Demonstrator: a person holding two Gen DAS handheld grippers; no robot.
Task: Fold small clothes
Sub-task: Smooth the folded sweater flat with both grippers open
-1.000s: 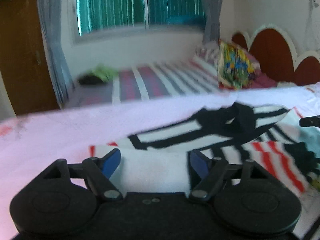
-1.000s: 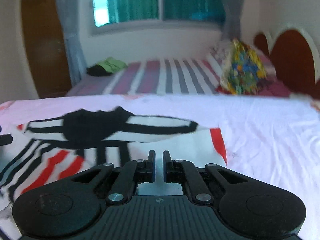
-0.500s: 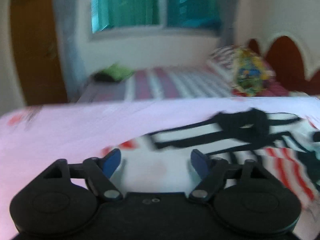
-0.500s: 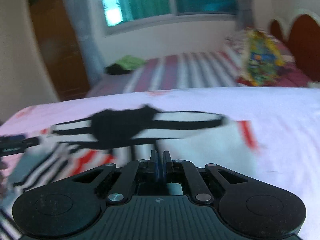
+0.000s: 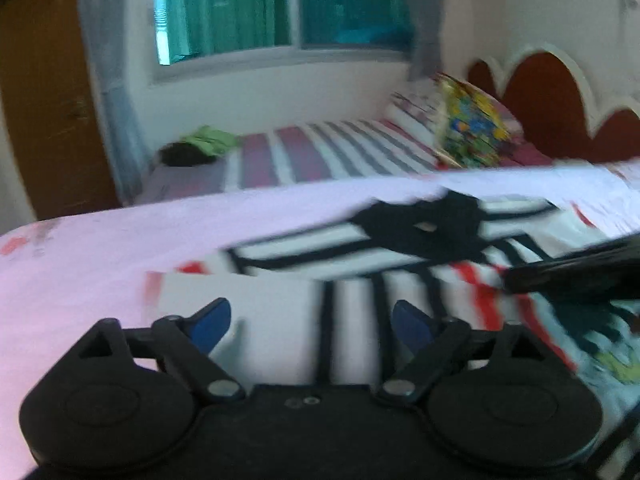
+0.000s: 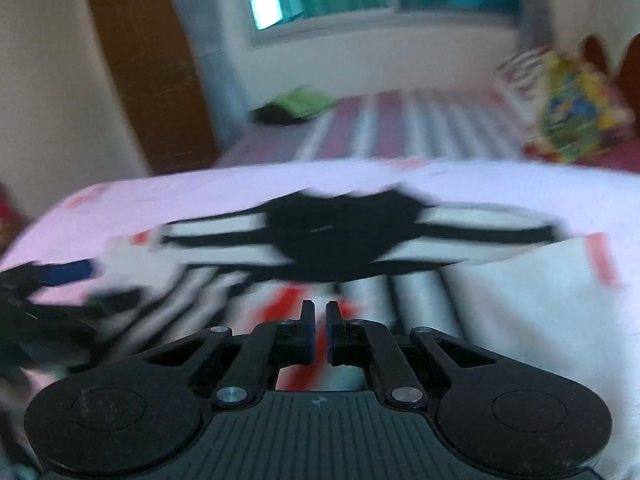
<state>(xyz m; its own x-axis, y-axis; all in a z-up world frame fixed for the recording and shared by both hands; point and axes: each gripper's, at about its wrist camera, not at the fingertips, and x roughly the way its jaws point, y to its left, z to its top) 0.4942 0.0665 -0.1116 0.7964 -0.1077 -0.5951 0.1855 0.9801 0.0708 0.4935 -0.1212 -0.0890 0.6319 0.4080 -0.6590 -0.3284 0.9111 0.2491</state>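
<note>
Striped shirt [image 5: 360,304] flat on pink sheet [image 5: 120,232], black patch at collar end, red stripes toward near edge; also seen mid-frame [image 6: 400,240] in right view. Left gripper [image 5: 308,322] over white folded part, jaws opening, nothing between blue pads. Right gripper [image 6: 319,312] pressed together, empty, above red-striped area. Right gripper body cuts into left view at right edge, covers part of shirt. Beyond: striped bed [image 5: 320,152], colourful pillow [image 5: 472,132], green cloth [image 5: 208,140], window [image 5: 280,4]. Motion blur throughout; print at shirt's near-right corner unreadable.
</note>
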